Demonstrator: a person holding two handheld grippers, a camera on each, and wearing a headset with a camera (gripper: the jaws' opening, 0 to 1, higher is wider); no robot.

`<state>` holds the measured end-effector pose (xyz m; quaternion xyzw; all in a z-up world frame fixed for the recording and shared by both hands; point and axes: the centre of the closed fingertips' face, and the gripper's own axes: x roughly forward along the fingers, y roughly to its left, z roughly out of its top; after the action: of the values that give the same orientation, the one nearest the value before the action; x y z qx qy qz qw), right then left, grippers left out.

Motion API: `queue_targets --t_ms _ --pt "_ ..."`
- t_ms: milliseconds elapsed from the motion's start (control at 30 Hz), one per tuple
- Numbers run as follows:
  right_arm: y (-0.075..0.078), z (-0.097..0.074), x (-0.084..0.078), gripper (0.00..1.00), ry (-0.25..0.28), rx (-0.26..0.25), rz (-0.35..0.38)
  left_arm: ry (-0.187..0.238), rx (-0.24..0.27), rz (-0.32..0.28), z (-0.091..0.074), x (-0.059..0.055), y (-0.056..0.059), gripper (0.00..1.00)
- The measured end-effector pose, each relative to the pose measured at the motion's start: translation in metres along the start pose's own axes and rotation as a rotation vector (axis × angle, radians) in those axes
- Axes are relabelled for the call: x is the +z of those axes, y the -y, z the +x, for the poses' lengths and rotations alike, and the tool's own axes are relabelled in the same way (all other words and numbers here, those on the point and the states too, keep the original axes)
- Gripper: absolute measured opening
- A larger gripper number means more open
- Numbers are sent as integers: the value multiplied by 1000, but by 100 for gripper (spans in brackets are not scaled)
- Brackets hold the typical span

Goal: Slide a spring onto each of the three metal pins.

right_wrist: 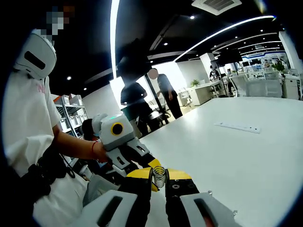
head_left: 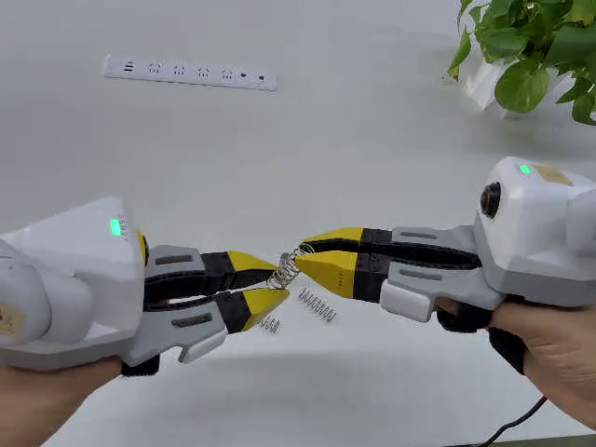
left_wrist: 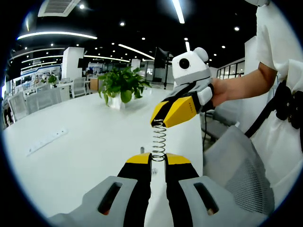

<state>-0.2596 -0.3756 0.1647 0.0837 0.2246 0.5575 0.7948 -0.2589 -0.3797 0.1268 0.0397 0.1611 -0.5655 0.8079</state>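
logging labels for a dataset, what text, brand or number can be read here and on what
No text here can be read.
On the right gripper, a tan sticker: blurred.
On the left gripper, a tan sticker: blurred, cut by the edge.
On the power strip, marks: too small.
On the shirt, pink print: partly hidden, unreadable.

No lettering can be read; the pink print on the person's shirt (right_wrist: pixel 28 109) is too blurred
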Motion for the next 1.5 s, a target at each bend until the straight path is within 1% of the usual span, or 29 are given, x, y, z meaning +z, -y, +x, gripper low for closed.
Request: queue_targets --t_ms 200,400,533,800,1333,1500 --pt "-1 1 0 6 -16 -1 -16 -10 -6 12 1 0 1 7" --pt "-1 2 -2 6 -48 0 -48 -33 -10 44 3 -4 2 7" --pt "-1 3 -3 6 -59 -1 -57 -45 -11 63 3 -5 3 7" --pt "-3 4 -5 6 -81 -1 -86 -49 -18 59 4 -7 4 7" --pt "-3 4 -7 7 -93 9 -82 -44 -22 45 4 -9 5 7" --pt "-5 5 -12 12 -118 17 -89 -43 -21 45 4 -9 4 7"
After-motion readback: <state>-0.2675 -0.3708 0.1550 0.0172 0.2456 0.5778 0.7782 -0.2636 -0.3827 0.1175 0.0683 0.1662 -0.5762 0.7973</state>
